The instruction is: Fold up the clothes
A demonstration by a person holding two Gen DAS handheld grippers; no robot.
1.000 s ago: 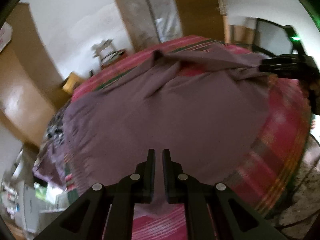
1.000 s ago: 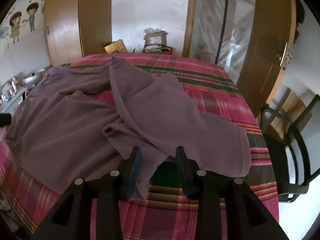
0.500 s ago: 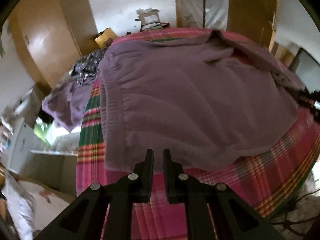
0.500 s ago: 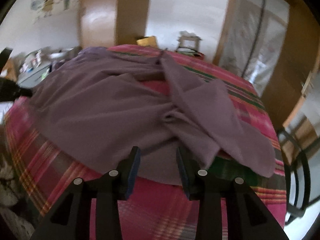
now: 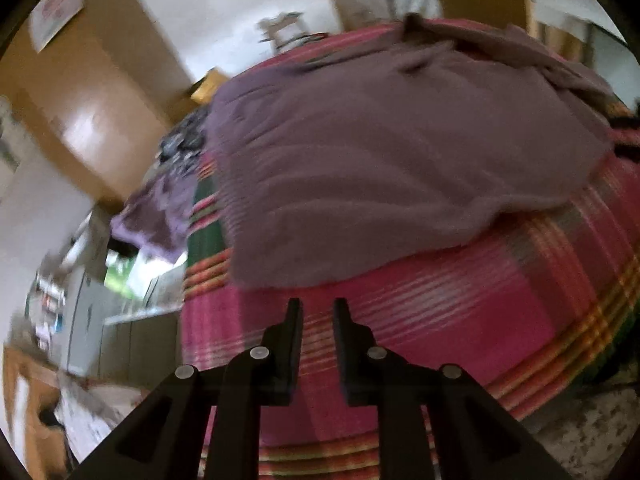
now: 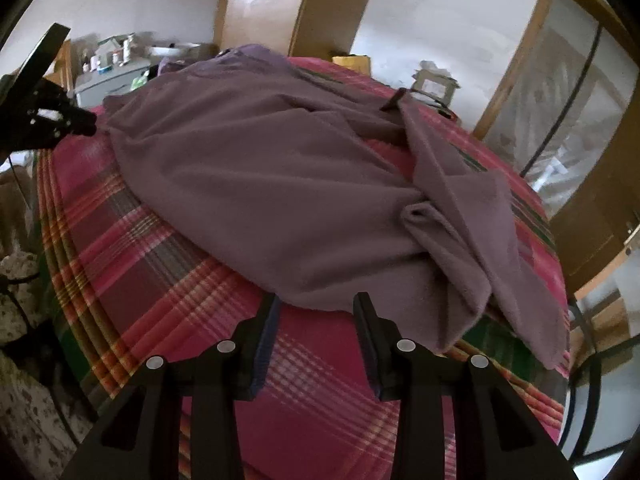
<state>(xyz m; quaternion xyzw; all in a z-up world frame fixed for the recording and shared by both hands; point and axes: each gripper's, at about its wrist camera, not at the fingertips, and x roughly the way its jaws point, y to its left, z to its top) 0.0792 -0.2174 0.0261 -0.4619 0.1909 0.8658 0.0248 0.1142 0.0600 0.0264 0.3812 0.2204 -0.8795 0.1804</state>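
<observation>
Purple garment (image 6: 256,184) lies spread over the middle of a bed covered by a red plaid blanket (image 6: 132,256), its body fairly flat and one long sleeve (image 6: 472,216) crossing over it on the right, bunched into a knot of folds near the right edge. Its near hem runs just beyond both claws. The right gripper (image 6: 316,312) hangs over bare blanket at the near side, its jaws spread with nothing between them, the hem just past the fingertips. The left gripper (image 5: 318,312) sits over the blanket near the garment's near left corner; its jaws are opening and the gap between them holds no cloth. In the right wrist view that left gripper (image 6: 76,122) shows at the far left. More purple cloth (image 5: 156,216) hangs off the bed's left edge. Wooden wardrobe doors (image 6: 260,0) stand beyond the bed.
</observation>
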